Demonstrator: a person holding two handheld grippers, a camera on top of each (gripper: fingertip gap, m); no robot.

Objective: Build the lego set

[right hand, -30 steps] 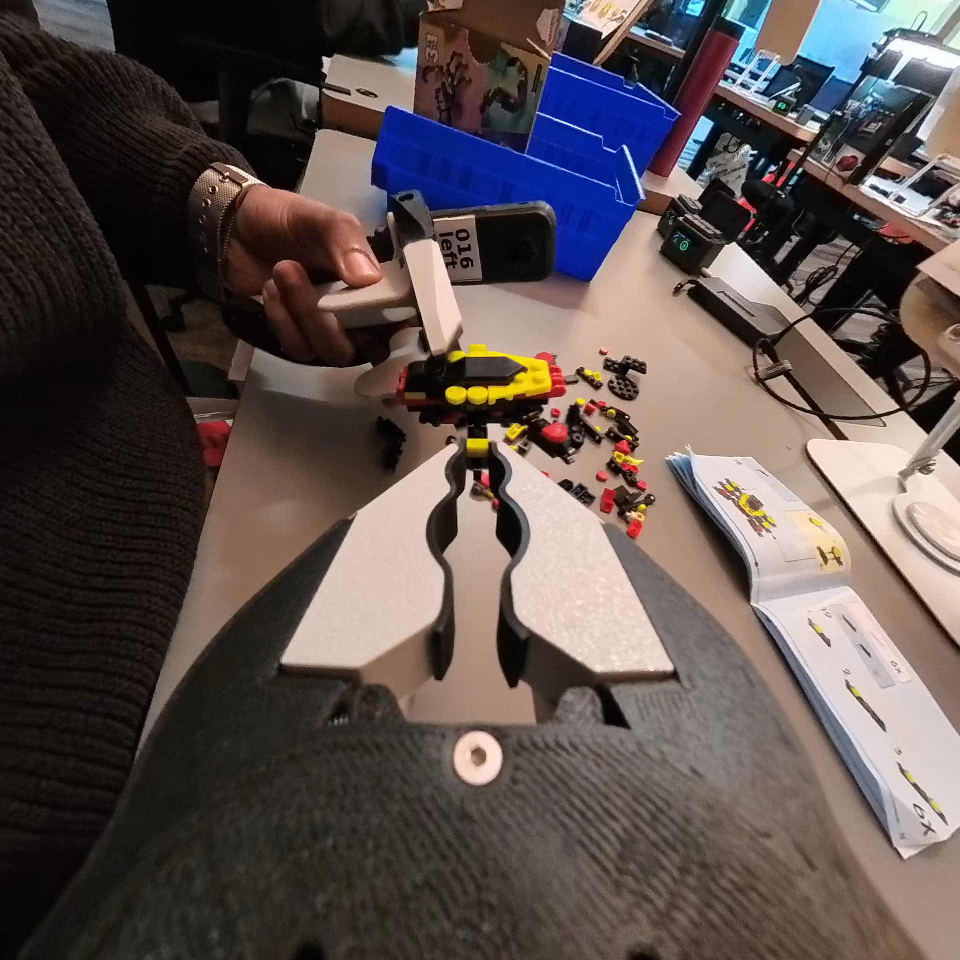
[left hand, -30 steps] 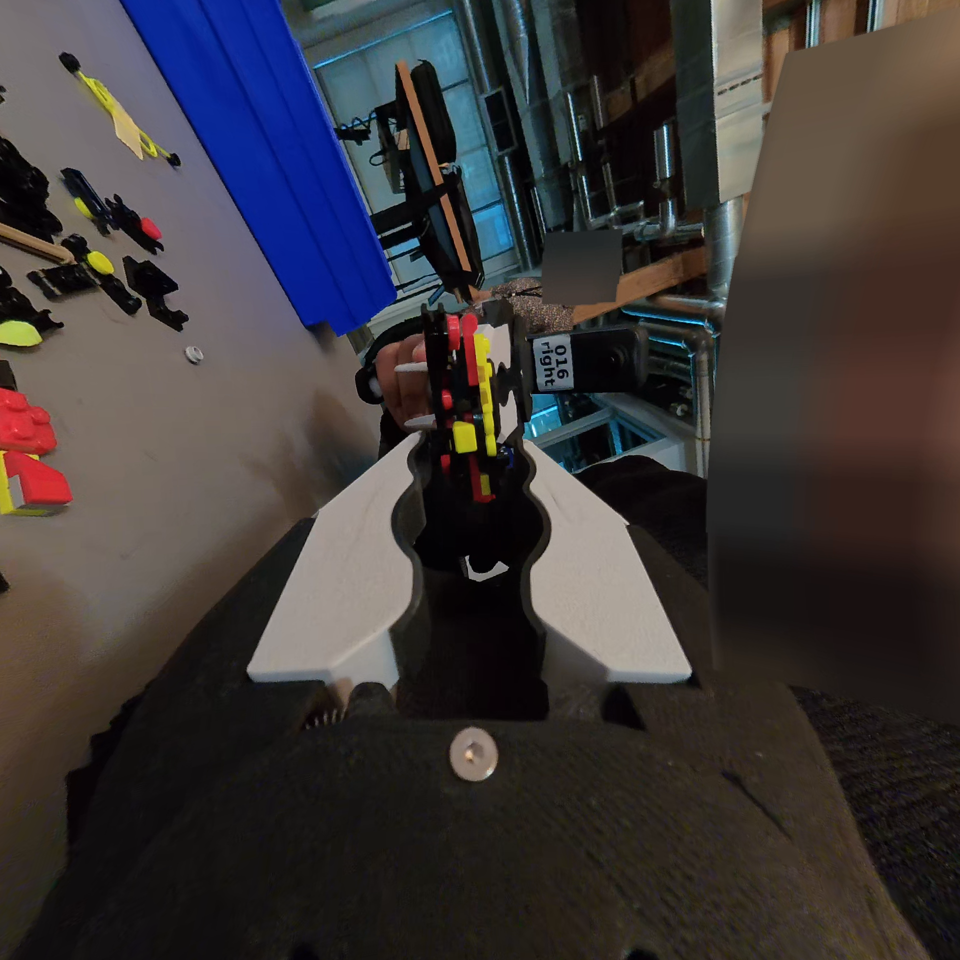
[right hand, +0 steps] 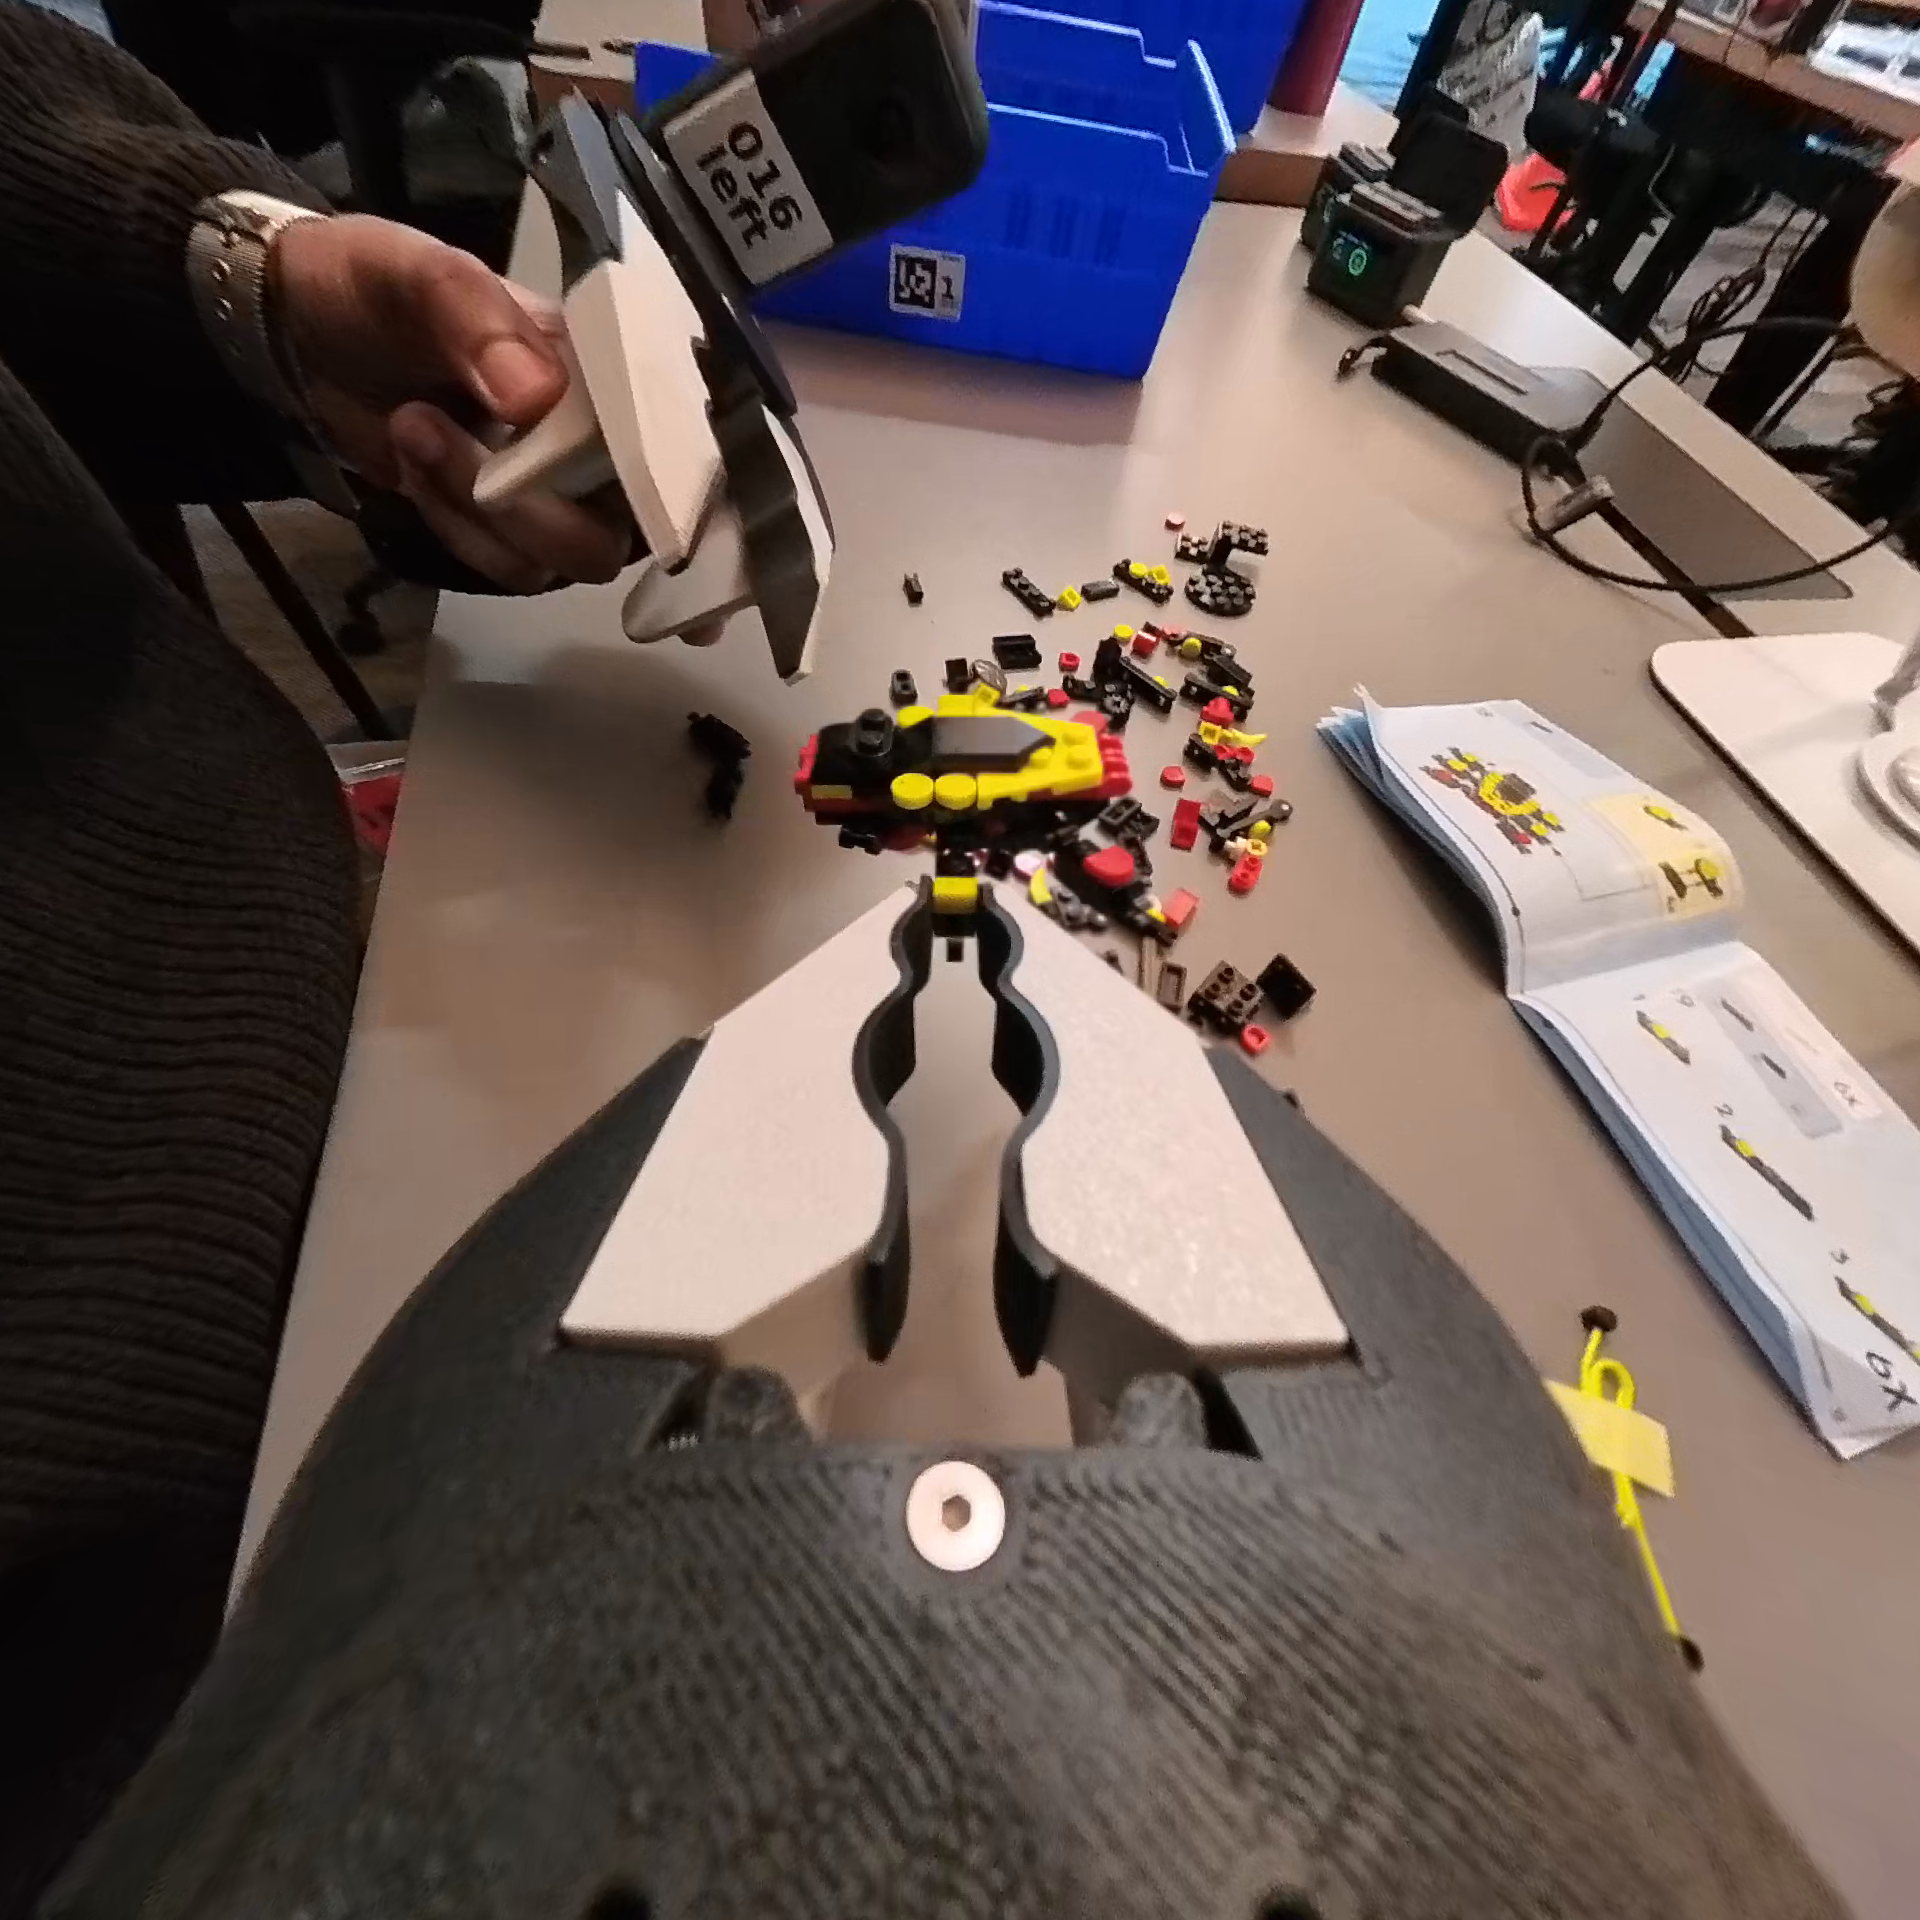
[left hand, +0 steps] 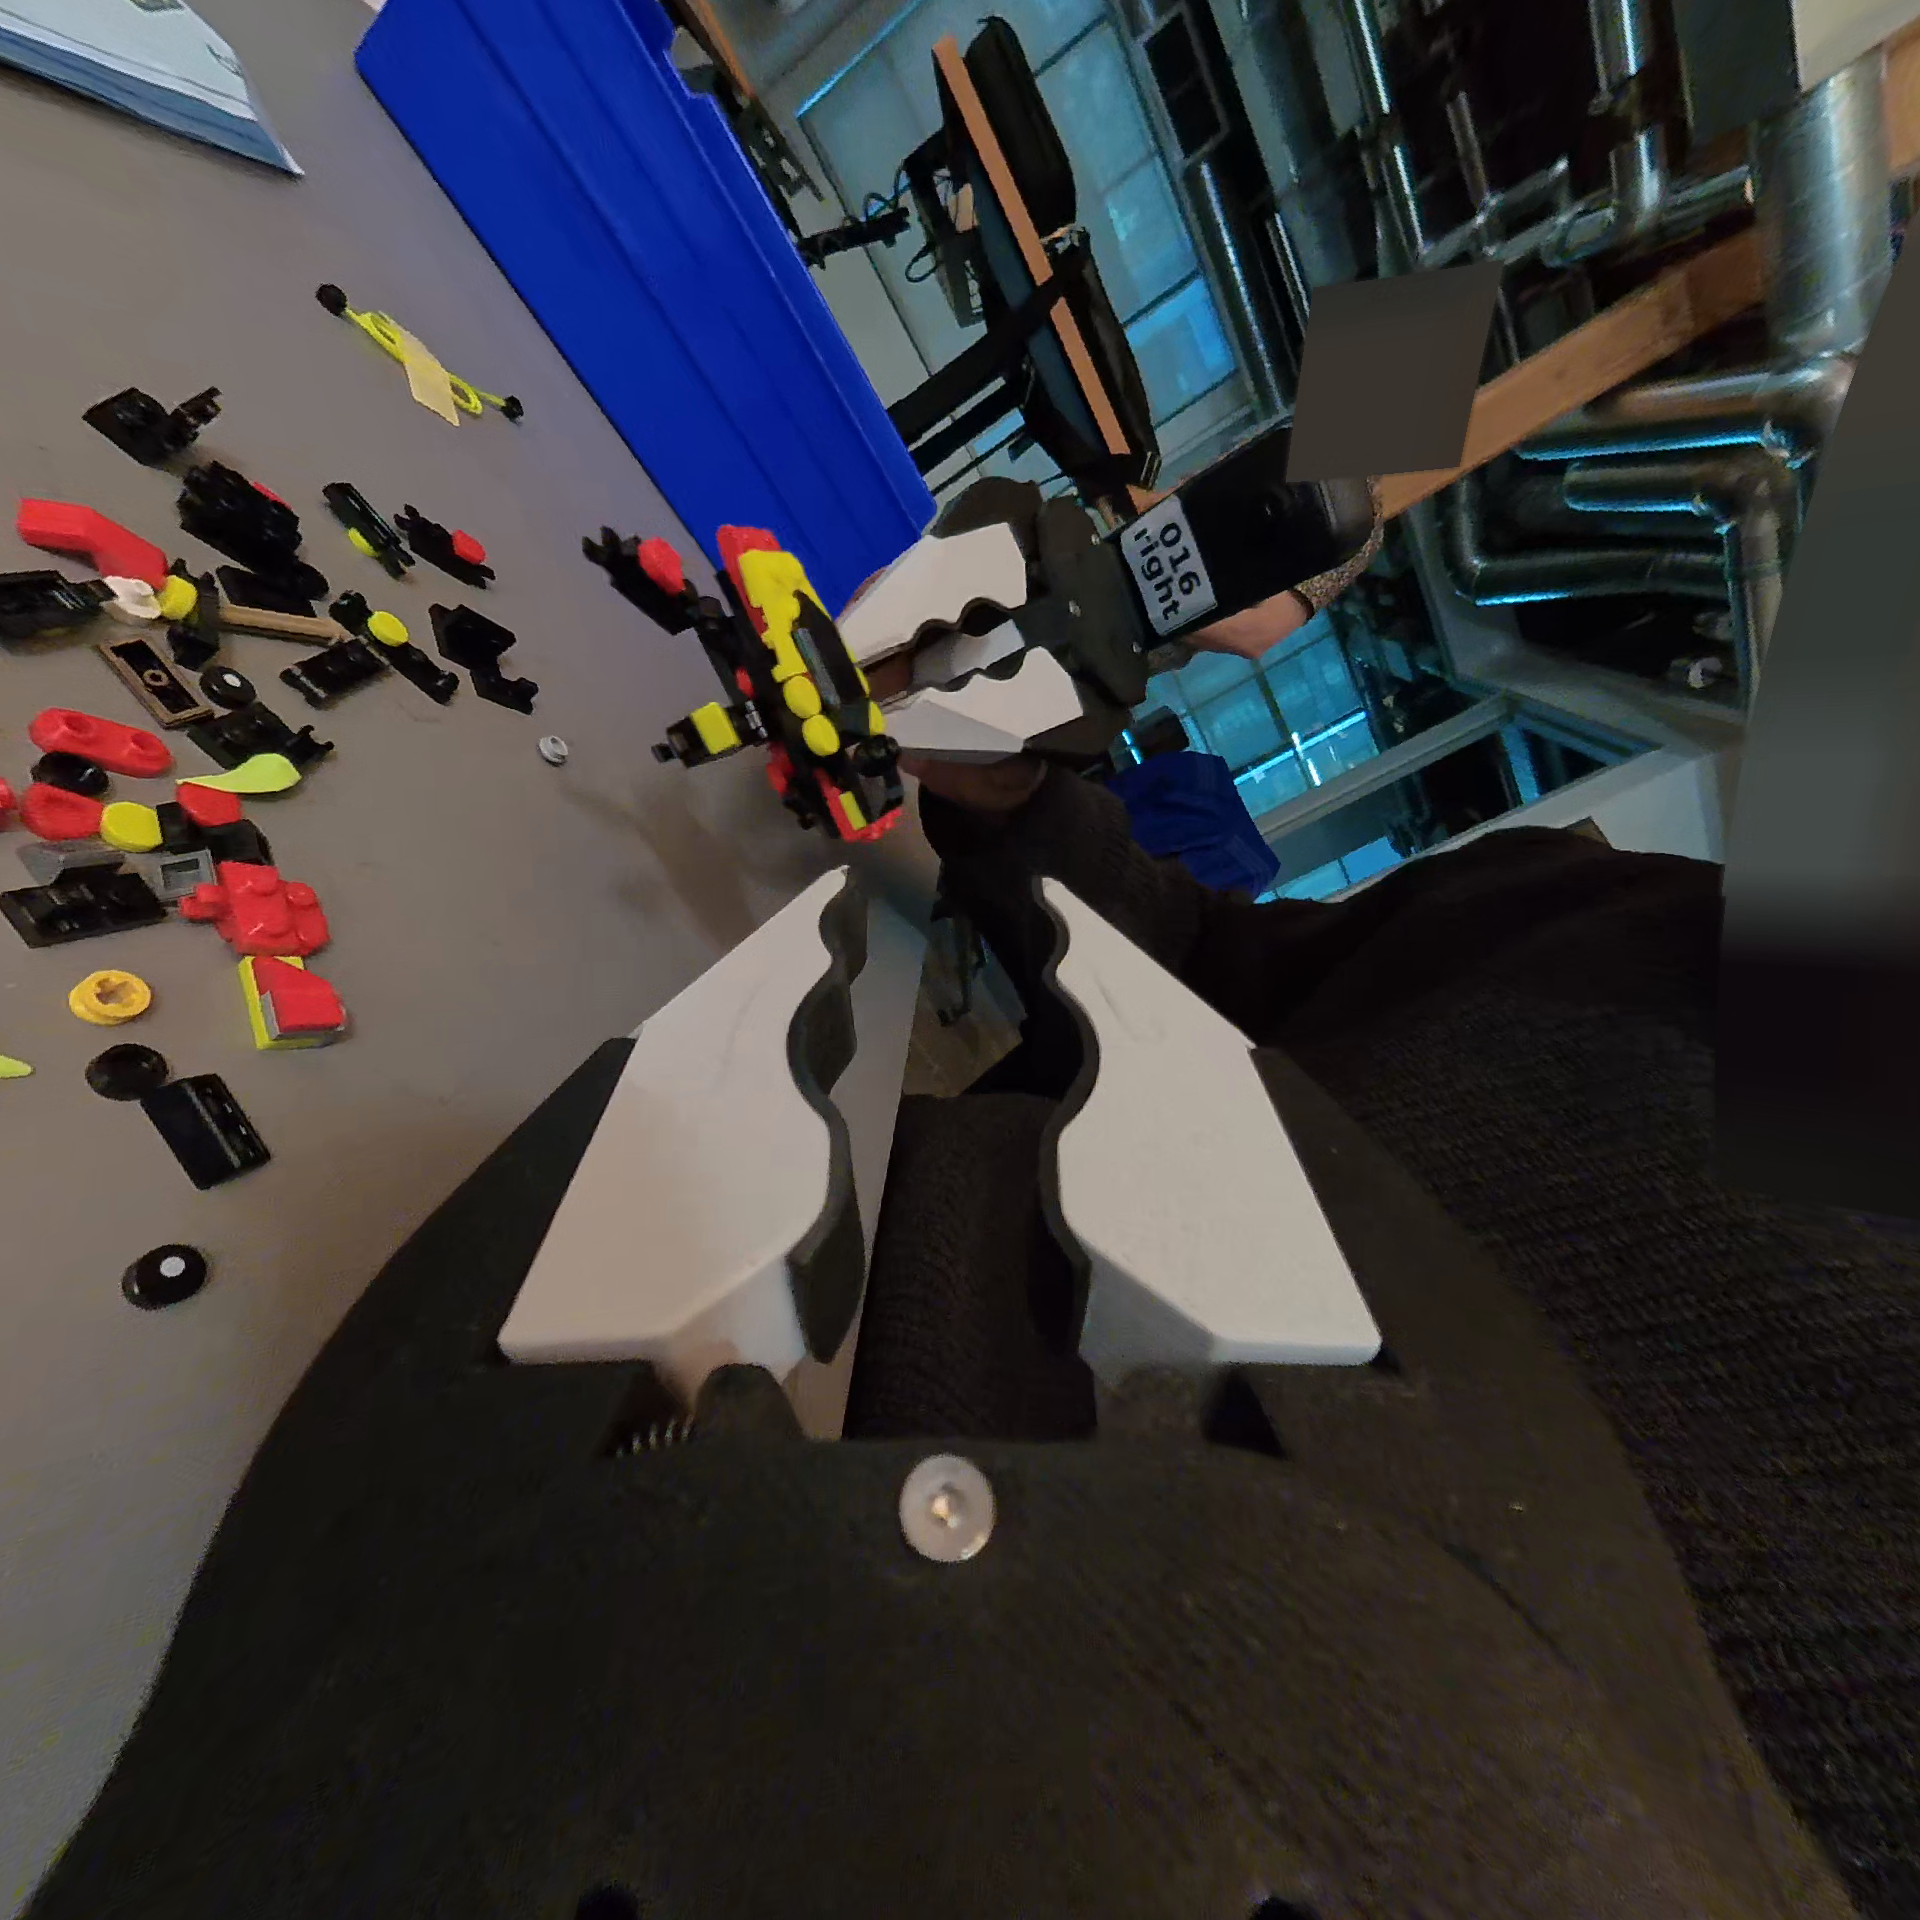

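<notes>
A partly built red, yellow and black lego model hangs above the grey table. My right gripper is shut on the small yellow and black stem under it. In the left wrist view the model sits at the tips of the right gripper. My left gripper is open and empty, a short way below the model. In the right wrist view the left gripper is held in a hand, up and left of the model, apart from it.
Several loose lego pieces lie scattered on the table behind the model, also in the left wrist view. An open instruction booklet lies right. A blue bin stands at the back. A yellow tag lies near right.
My left gripper has let go of the model, opened and drawn back up and away from it. My right gripper still holds the model by its stem.
</notes>
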